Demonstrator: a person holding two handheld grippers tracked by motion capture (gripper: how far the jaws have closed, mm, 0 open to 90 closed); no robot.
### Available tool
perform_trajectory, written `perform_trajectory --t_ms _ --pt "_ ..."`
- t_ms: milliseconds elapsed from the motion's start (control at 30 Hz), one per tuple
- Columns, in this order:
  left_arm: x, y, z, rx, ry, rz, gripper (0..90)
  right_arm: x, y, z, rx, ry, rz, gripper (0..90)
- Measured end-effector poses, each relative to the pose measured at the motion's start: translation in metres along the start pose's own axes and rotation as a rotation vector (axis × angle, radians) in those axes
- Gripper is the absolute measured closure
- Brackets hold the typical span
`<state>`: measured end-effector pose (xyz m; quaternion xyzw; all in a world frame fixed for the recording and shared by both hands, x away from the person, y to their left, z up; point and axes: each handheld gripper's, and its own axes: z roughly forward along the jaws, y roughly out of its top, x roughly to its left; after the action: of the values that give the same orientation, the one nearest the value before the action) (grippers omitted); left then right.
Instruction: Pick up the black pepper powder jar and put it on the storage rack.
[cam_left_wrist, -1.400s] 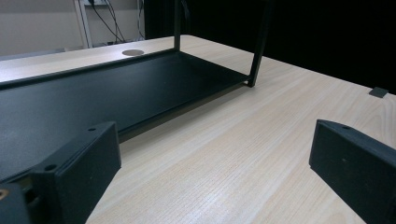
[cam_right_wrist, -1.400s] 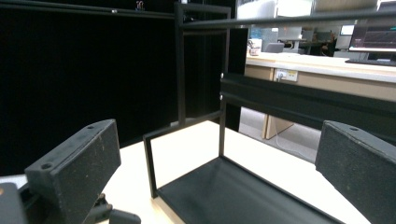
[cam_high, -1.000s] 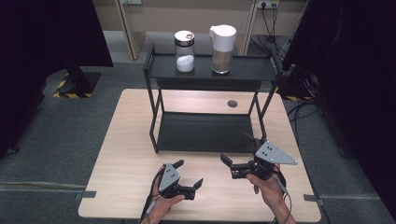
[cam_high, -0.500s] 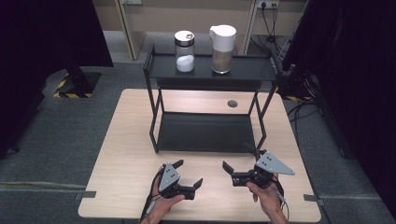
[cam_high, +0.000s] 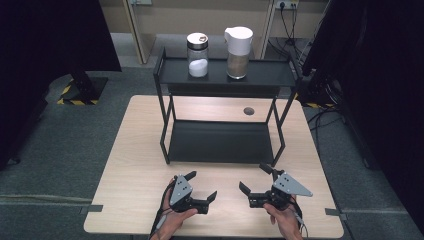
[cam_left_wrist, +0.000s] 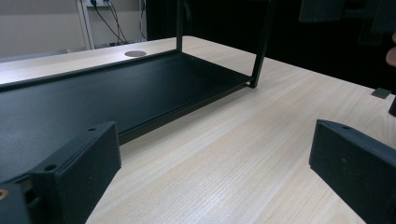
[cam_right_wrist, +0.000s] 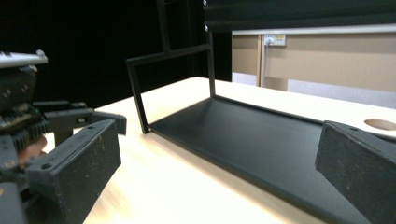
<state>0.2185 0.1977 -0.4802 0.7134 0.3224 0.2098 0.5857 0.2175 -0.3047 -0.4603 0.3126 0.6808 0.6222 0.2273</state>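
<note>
Both claws gape wide and hold nothing: the left gripper (cam_high: 202, 192) at lower centre-left, the right gripper (cam_high: 255, 185) at lower centre-right, facing each other before the rack (cam_high: 220, 142). The work looks unstarted; next, a reach up to the jar (cam_high: 198, 55) or jug (cam_high: 238, 46) on the rack's top, upper centre. Since a second ago the right gripper has drawn down and inward.

Open bench (cam_high: 135, 165) lies bare ahead of both tools; the black rack (cam_high: 220, 142) stands across the middle, its lower shelf open between thin posts, two jars (cam_high: 198, 48) topping it.
</note>
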Motion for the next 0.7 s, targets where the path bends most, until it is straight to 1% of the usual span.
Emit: perform_trajectory --t_ms 167,333,533,700 --pt "0.0001 0.0002 -0.0008 -0.004 0.000 -0.002 1.5 -0.0013 -0.0062 -0.0008 0.010 -0.005 0.013 0.2" --pt "0.0000 0.0004 -0.0017 -0.006 0.001 -0.002 1.5 -0.0008 -0.0076 0.0009 0.016 0.000 0.015 0.2" --pt "0.0001 0.0005 -0.0027 -0.011 0.004 -0.002 1.5 -0.0008 -0.0084 0.0013 0.015 0.000 0.016 0.2" --pt "-0.0001 0.0002 -0.0020 -0.006 0.004 -0.003 1.5 -0.0013 -0.0084 0.0004 0.011 -0.002 0.017 0.2"
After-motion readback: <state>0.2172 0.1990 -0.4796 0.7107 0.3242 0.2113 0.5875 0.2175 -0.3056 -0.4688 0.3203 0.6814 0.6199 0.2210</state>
